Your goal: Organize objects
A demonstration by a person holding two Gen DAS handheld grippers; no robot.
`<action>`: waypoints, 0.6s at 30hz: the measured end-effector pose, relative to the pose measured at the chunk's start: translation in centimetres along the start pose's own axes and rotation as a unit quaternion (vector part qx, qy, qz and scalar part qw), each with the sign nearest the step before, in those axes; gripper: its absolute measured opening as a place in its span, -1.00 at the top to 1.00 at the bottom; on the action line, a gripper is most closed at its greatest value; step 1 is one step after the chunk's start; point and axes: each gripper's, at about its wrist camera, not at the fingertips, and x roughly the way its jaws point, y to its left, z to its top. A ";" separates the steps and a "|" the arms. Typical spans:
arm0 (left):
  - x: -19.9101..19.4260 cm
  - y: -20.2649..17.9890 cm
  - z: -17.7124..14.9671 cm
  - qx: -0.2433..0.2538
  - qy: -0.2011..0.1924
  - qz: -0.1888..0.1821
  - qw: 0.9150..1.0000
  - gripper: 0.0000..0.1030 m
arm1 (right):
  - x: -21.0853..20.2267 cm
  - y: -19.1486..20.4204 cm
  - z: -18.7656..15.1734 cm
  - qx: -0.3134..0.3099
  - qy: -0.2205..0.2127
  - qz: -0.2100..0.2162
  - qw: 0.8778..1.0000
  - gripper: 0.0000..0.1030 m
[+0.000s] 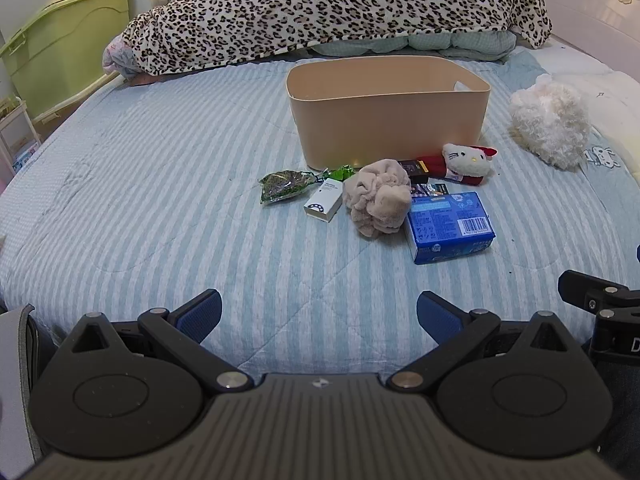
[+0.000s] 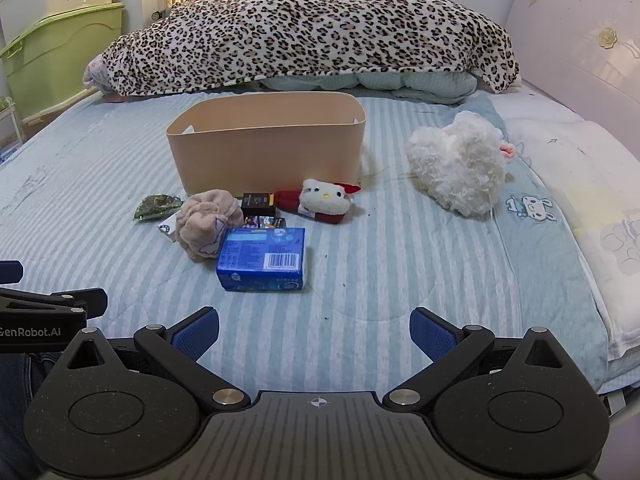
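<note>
Two grippers hover over the blue-and-white striped bed [image 2: 400, 264], both spread wide and holding nothing — left gripper [image 1: 318, 314], right gripper [image 2: 314, 330]. From the right wrist view, the tan oval plastic bin [image 2: 266, 148] sits at 12 o'clock. Clustered just before it: a blue rectangular carton [image 2: 262, 260], a beige crumpled plush cloth [image 2: 206, 222] touching the carton, a white cat plush with red bow [image 2: 326, 198], a green foil packet [image 2: 156, 206] — all outside the bin. A white fluffy plush [image 2: 456, 174] lies at 2 o'clock, well apart.
</note>
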 end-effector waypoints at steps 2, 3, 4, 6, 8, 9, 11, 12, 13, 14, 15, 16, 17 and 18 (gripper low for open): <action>0.0 0.1 0.0 0.000 0.000 0.000 1.000 -1.00 | 0.1 0.0 0.0 0.000 0.000 -0.001 1.000 -1.00; 0.0 0.1 0.0 -0.001 0.002 0.000 1.000 -1.00 | 0.0 0.0 0.0 0.001 0.000 0.000 1.000 -1.00; 0.0 0.1 0.0 -0.001 0.002 -0.001 1.000 -1.00 | 0.1 0.0 -0.1 0.001 0.001 -0.001 1.000 -1.00; 0.0 0.1 0.1 -0.001 0.003 -0.002 1.000 -1.00 | 0.1 0.0 -0.1 0.005 0.002 -0.003 1.000 -1.00; -0.1 0.0 0.0 0.000 0.001 -0.002 1.000 -1.00 | 0.1 -0.1 0.0 0.006 0.001 -0.003 1.000 -1.00; -0.2 0.0 0.1 0.000 0.000 -0.002 1.000 -1.00 | 0.1 -0.1 0.0 0.007 0.001 -0.002 1.000 -1.00; -0.2 0.0 0.0 0.000 0.000 -0.002 1.000 -1.00 | 0.1 -0.1 0.0 0.008 0.003 0.000 1.000 -1.00; -0.2 0.0 0.0 0.000 0.000 -0.001 1.000 -1.00 | 0.2 -0.1 0.0 0.008 0.003 0.000 1.000 -1.00; -0.2 0.0 0.0 0.000 0.001 -0.001 1.000 -1.00 | 0.2 -0.1 -0.1 0.008 0.004 0.000 1.000 -1.00; -0.2 0.0 0.0 0.000 0.001 -0.001 1.000 -1.00 | 0.2 -0.1 0.0 0.009 0.004 -0.001 1.000 -1.00; -0.2 0.0 0.0 0.000 0.002 -0.001 1.000 -1.00 | 0.2 -0.1 0.0 0.011 0.004 -0.001 1.000 -1.00; -0.2 0.0 0.0 -0.001 0.002 -0.001 1.000 -1.00 | 0.2 -0.1 0.0 0.011 0.004 -0.001 1.000 -1.00; -0.2 0.0 0.0 0.000 0.002 -0.001 1.000 -1.00 | 0.2 -0.1 0.0 0.013 0.003 -0.002 1.000 -1.00; -0.2 0.0 0.0 0.000 0.002 -0.001 1.000 -1.00 | 0.2 -0.1 0.0 0.014 0.003 -0.003 1.000 -1.00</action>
